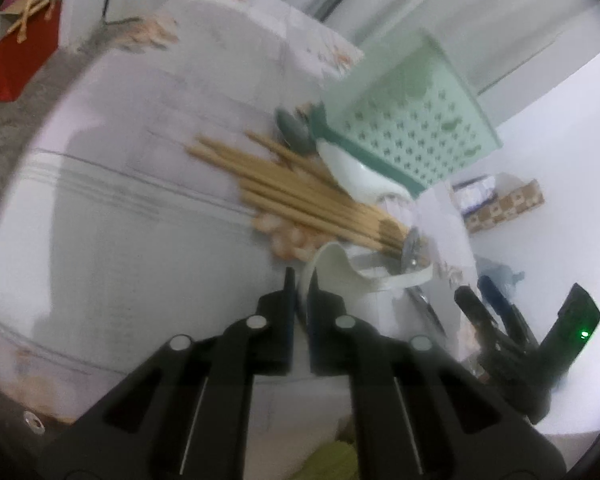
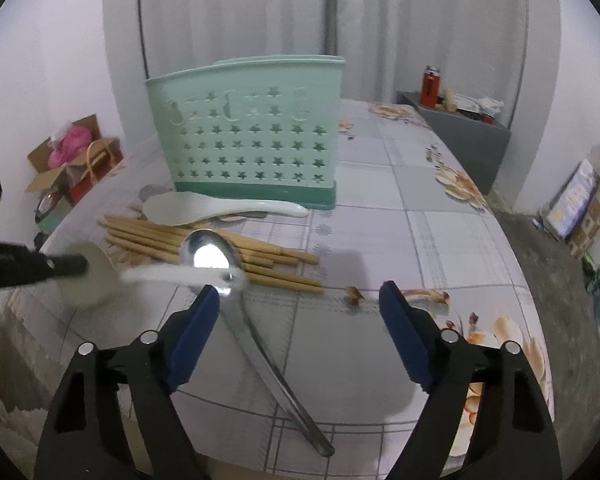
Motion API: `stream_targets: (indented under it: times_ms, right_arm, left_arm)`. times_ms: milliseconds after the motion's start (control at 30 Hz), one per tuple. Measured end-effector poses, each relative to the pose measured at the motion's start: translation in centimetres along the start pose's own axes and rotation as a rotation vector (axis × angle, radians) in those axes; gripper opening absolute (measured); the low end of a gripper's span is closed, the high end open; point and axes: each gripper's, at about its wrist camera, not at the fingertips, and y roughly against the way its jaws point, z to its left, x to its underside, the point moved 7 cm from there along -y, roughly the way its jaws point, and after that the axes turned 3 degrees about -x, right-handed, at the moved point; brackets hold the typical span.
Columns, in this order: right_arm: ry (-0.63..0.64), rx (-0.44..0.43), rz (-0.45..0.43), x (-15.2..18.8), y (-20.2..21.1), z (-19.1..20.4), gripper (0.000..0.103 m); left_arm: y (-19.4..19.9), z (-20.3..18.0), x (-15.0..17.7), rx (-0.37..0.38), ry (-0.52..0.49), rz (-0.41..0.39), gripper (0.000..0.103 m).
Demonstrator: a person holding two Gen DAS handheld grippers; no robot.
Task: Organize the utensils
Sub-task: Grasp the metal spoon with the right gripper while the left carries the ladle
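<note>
Nearest my right-wrist cam: my right gripper (image 2: 300,300), blue pads spread wide apart, holding nothing. Betw. its fingers lies a long shiny steel spoon (image 2: 236,284) flat on the pale grey floral-print tablecloth (image 2: 400,240), bowl pointing away from me, handle running back toward the lens. The left pad sits just beside the spoon's neck; can't tell if it touches.

My left gripper (image 1: 300,280) is clenched on the edge of a white ceramic soup spoon (image 1: 340,268); the pads nearly meet w/ the spoon's rim betw. them. In the right cam that spoon (image 2: 140,274) is blurred, and its far end crosses over the steel spoon's bowl. Left cam is motion-blurred overall.

Beyond lie the bamboo chopsticks (image 2: 204,246), a loose bundle flat on the cloth, roughly parallel. Behind them a 2nd white ceramic spoon (image 2: 220,206) lies flat, just in front of the mint-green plastic utensil holder w/ star-shaped cut-outs (image 2: 248,140). Holder stands upright on its darker green base, near the table's middle.

Off the table: red paper bag w/ rope handles (image 1: 24,44) on the floor at left, grey side cabinet (image 2: 472,136) w/ a red bottle (image 2: 430,86) on top at right.
</note>
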Motion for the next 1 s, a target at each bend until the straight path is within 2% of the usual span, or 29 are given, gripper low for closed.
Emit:
stream_targets:
  times_ms: [233, 300, 533, 733, 800, 833, 1000]
  right_arm:
    - [0.099, -0.090, 0.055, -0.9, -2.0, 2.9, 0.061]
    - [0.134, -0.095, 0.074, -1.3, -2.8, 3.8, 0.061]
    - [0.270, -0.040, 0.119, -0.9, -5.3, 6.5, 0.061]
    - [0.275, -0.050, 0.147, -1.2, -7.0, 6.7, 0.061]
    - [0.269, -0.067, 0.166, -1.4, -7.2, 6.6, 0.054]
    - [0.263, -0.083, 0.177, -1.4, -7.3, 6.5, 0.044]
    - [0.241, -0.106, 0.171, -1.8, -7.0, 6.4, 0.044]
  left_arm:
    - [4.5, 3.7, -1.7, -0.098, -0.023, -0.157, 0.003]
    - [5.0, 4.5, -2.3, -0.113, -0.013, -0.181, 0.003]
    - [4.4, 5.3, -3.0, -0.097, -0.007, -0.187, 0.003]
    - [4.2, 5.5, -3.2, -0.070, -0.024, -0.186, 0.003]
    - [4.4, 5.5, -3.3, -0.066, -0.035, -0.193, 0.003]
    - [4.5, 5.4, -3.3, -0.066, -0.041, -0.198, 0.003]
    - [5.6, 4.9, -3.9, -0.053, -0.075, -0.232, 0.003]
